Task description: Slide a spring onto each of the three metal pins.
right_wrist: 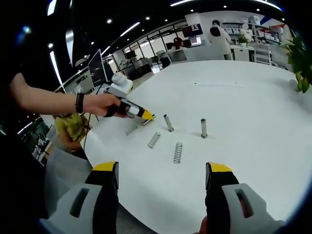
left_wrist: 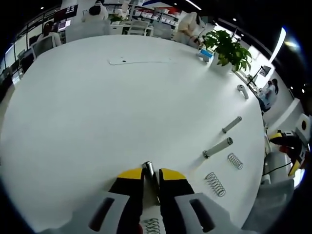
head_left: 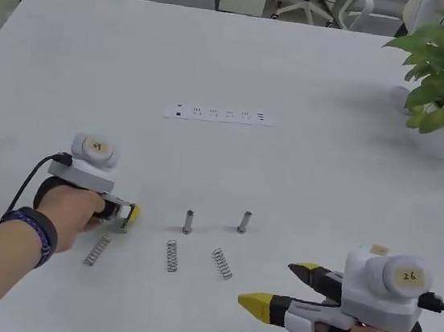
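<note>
Nearest on the desk (head_left: 306,144), the right hand-held gripper (head_left: 278,286) is held with its jaws spread wide and nothing between them. Just beyond it, three springs are laid in a row, none yet threaded: the left spring (head_left: 97,249), the middle spring (head_left: 171,255) and the right spring (head_left: 222,263). Beyond the left spring, the left hand-held gripper (head_left: 127,213) is closed on the third pin (left_wrist: 150,170), low over the desk. To its right the middle pin (head_left: 188,221) and the right pin (head_left: 244,222) are stood upright. The step in hand is judged to be the taking up of a pin. Next, a spring would need to be pinched by the open hand-held gripper and lined up with the pin's end. A power strip (head_left: 220,115) is seen farther back.
</note>
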`<state>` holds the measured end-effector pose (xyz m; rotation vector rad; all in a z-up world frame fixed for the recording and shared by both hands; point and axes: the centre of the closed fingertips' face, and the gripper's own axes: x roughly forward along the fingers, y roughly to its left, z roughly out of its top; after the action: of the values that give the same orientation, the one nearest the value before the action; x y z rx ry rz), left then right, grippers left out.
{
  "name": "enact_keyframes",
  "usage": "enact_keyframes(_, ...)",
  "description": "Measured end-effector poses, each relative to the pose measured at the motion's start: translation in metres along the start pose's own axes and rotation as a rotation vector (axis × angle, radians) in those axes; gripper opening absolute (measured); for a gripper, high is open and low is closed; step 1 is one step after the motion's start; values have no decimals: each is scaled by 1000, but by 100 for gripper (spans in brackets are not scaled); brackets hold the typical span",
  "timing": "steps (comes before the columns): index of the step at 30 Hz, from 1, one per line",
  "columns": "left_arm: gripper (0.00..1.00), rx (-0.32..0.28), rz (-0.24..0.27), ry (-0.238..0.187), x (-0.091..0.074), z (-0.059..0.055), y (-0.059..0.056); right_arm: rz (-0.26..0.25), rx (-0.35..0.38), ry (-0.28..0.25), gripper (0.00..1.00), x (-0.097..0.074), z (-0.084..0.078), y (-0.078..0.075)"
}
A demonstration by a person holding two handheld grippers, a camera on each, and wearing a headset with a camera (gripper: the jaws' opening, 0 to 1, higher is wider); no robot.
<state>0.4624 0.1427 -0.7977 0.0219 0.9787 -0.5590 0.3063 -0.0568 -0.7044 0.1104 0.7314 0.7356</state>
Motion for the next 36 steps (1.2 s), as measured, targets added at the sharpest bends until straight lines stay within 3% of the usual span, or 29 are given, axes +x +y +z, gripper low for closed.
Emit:
enact_keyframes(4,3,100,20,44,0,-1,0,1,4,1,71,0,-1,0)
enact_keyframes(8,3,135,23,73,2,0,-2,7,3,5,71,2,-2,2)
enact_keyframes(20,0,138,23,120,-1,-4,-6,4,1,-5,71,1,3,0)
enact_keyframes(26,0,164,22,112,-1,-4,-5,6,2,-1,71,1,1,1)
enact_keyframes(36,0,137,33,62,-6,7,0,9,7,-1,71,2,0,2)
